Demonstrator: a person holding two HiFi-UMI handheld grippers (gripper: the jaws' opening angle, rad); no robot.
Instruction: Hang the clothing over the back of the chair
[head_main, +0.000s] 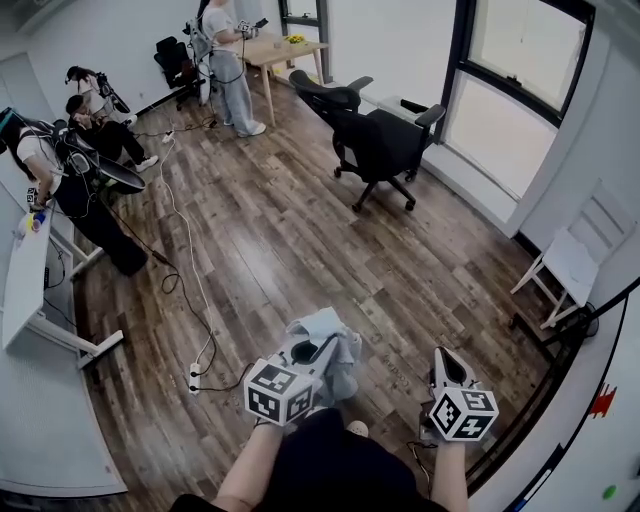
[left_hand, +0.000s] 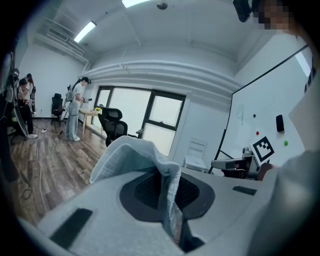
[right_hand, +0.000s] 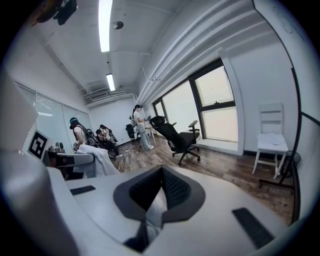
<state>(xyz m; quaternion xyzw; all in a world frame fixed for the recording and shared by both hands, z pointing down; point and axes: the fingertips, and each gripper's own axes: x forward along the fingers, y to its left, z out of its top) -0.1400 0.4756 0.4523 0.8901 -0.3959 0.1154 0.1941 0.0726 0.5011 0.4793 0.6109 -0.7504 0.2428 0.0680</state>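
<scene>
1. Two grippers hang low over the near edge of the wooden floor (head_main: 300, 230). The left gripper (head_main: 312, 355) has its jaws clamped on a fold of the clothing (left_hand: 132, 155), a pale blue-grey garment that bunches over the jaw tops and droops beside them.
2. The right gripper (head_main: 445, 358) has its jaws together. A pale sliver sits low in the gap, and I cannot tell whether it is cloth. In the head view no fabric reaches it, and it stands apart from the bundle.
3. The black office chair (head_main: 380, 140) stands well apart, toward the far edge of the floor by the window, with its back bare. A white chair (head_main: 575, 255) sits at the right edge, against the wall. I take the office chair as the likelier target.
4. The garment looks light, soft and limp, so it should sag into a wad rather than keep any shape. It is not fragile, but a thin weave could slip out of a small pinch.
5. One hold leaves it bunched. A second hold on a hem or shoulder edge, away from the left pinch, would probably spread it wide enough to drape evenly and stay put.
</scene>
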